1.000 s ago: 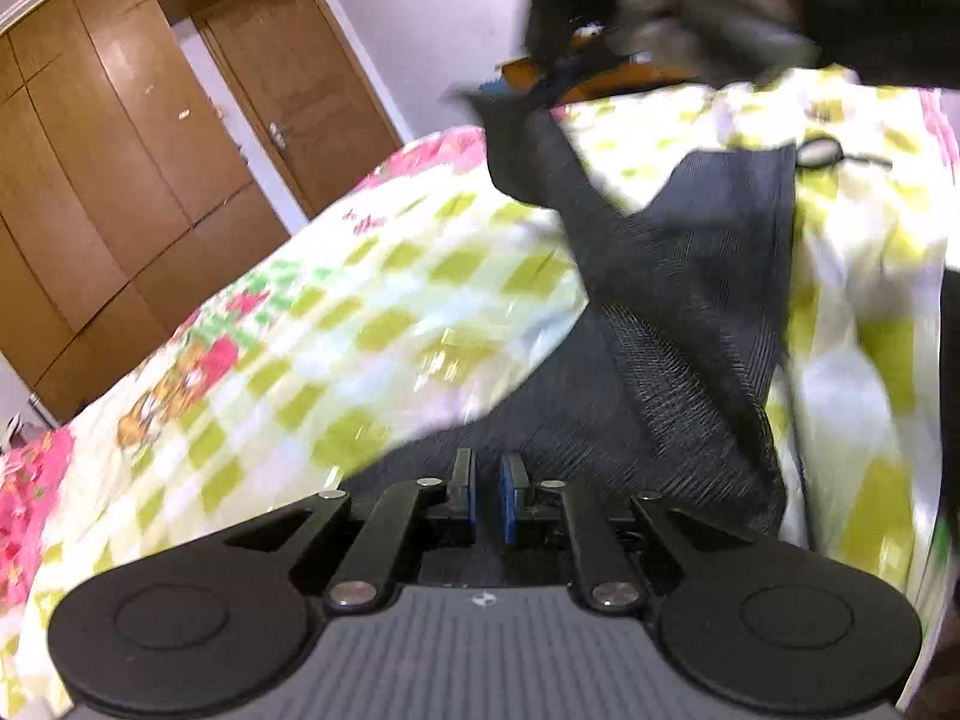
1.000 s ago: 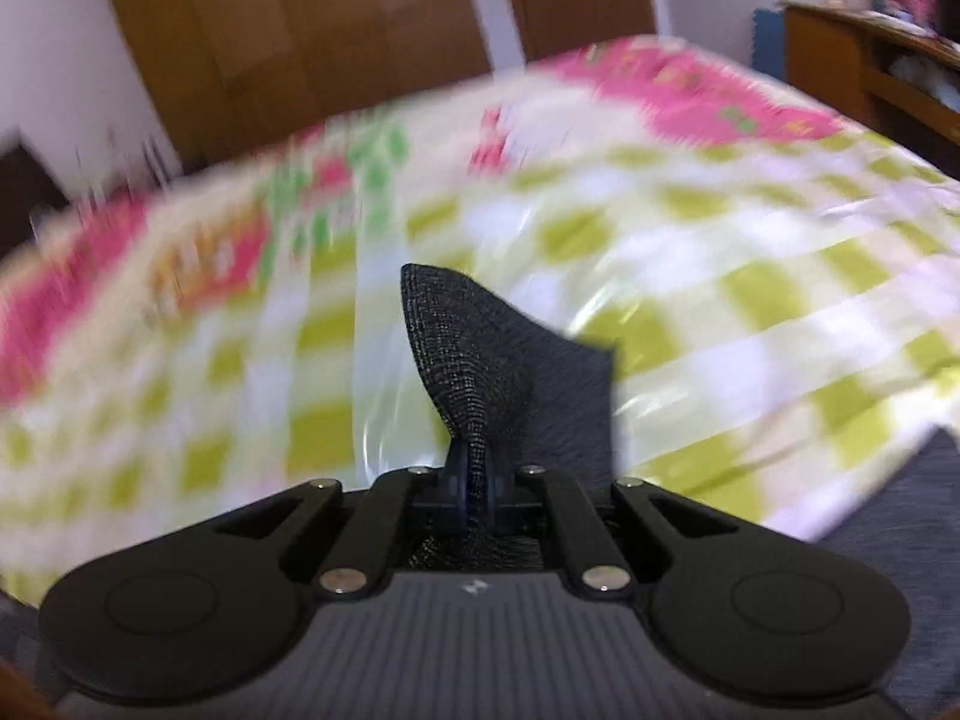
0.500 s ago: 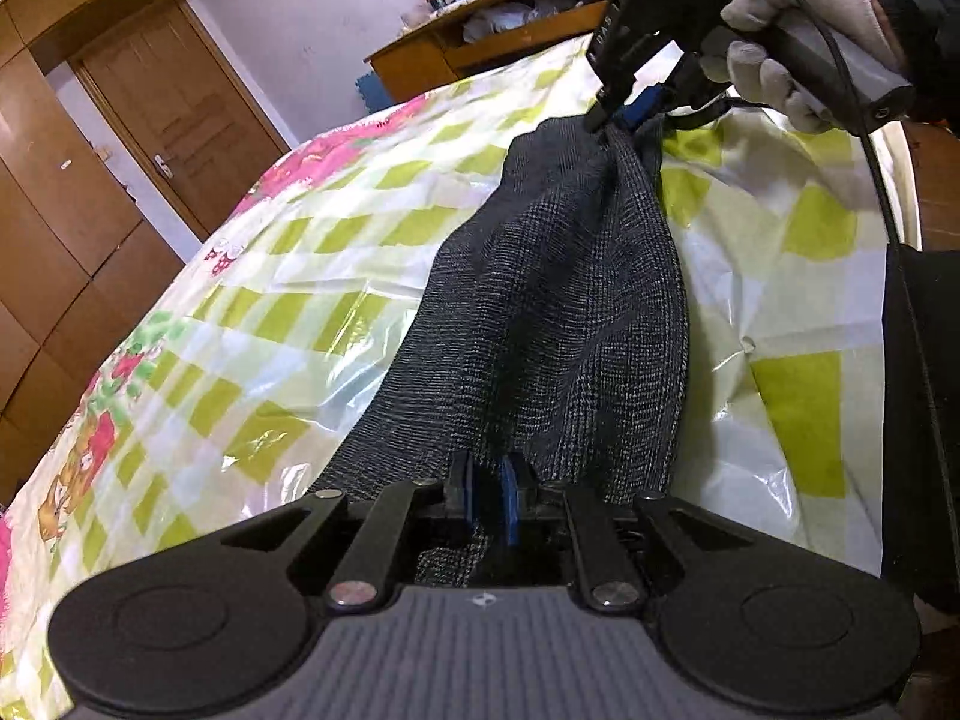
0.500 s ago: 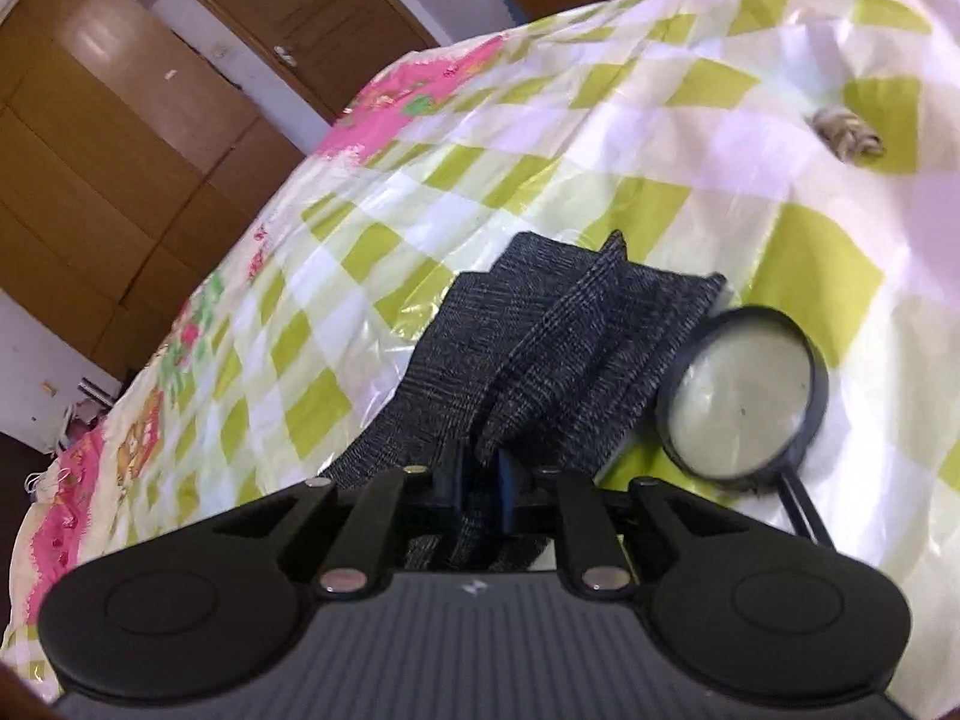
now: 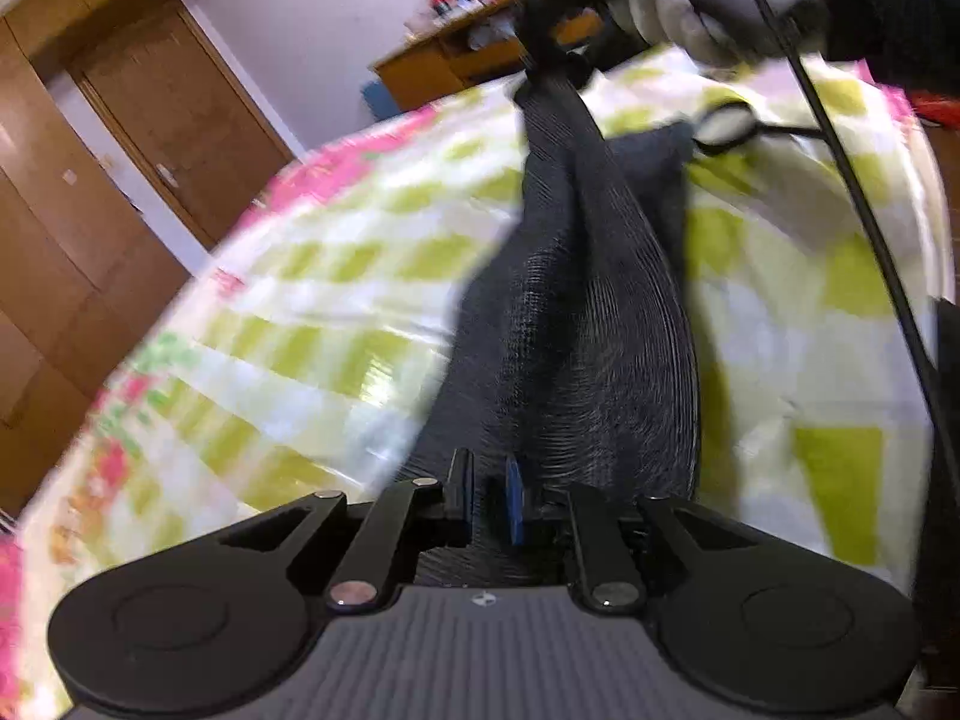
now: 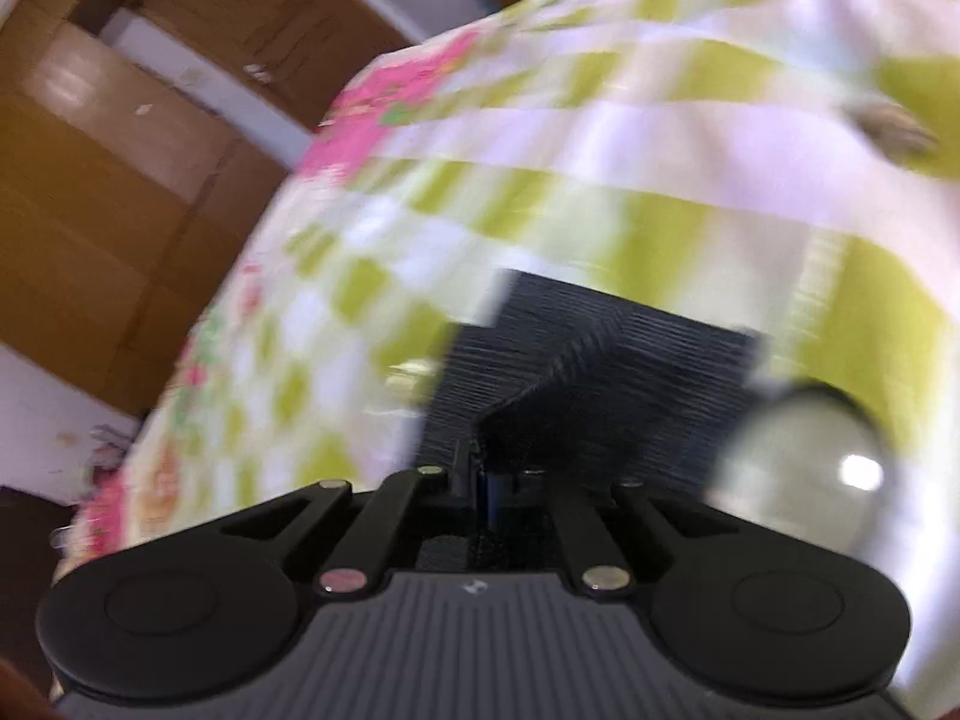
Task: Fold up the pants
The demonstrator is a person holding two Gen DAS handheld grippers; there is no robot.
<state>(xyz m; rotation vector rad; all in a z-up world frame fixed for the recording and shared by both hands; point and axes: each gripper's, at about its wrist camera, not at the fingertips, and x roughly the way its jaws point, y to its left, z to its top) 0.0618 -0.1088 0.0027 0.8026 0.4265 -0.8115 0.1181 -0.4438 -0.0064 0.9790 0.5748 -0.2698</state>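
Observation:
The dark grey pants [image 5: 600, 324] stretch in a long band over the checked bed cover [image 5: 300, 300] between my two grippers. At the near end my left gripper [image 5: 486, 501] has a bunch of the cloth between its blue pads; its jaws are opening slightly but still pinch it. At the far end my right gripper [image 5: 543, 75], held by a gloved hand [image 5: 678, 18], is shut on the other end and holds it lifted. In the right wrist view the right gripper [image 6: 480, 474] pinches a raised fold of the pants [image 6: 600, 360]. Both views are blurred.
A black-rimmed magnifying glass [image 5: 726, 123] lies on the bed beside the pants' far end, close to the right gripper [image 6: 798, 468]. A small brownish object [image 6: 894, 126] lies farther off. A black cable [image 5: 870, 240] hangs at right. A wooden wardrobe [image 5: 72, 240] and a desk [image 5: 444, 69] stand beyond the bed.
The right gripper swung the far end of the pants across the bed and down beside the magnifying glass. The pants now lie stretched out. The left gripper's jaws stand a little wider apart.

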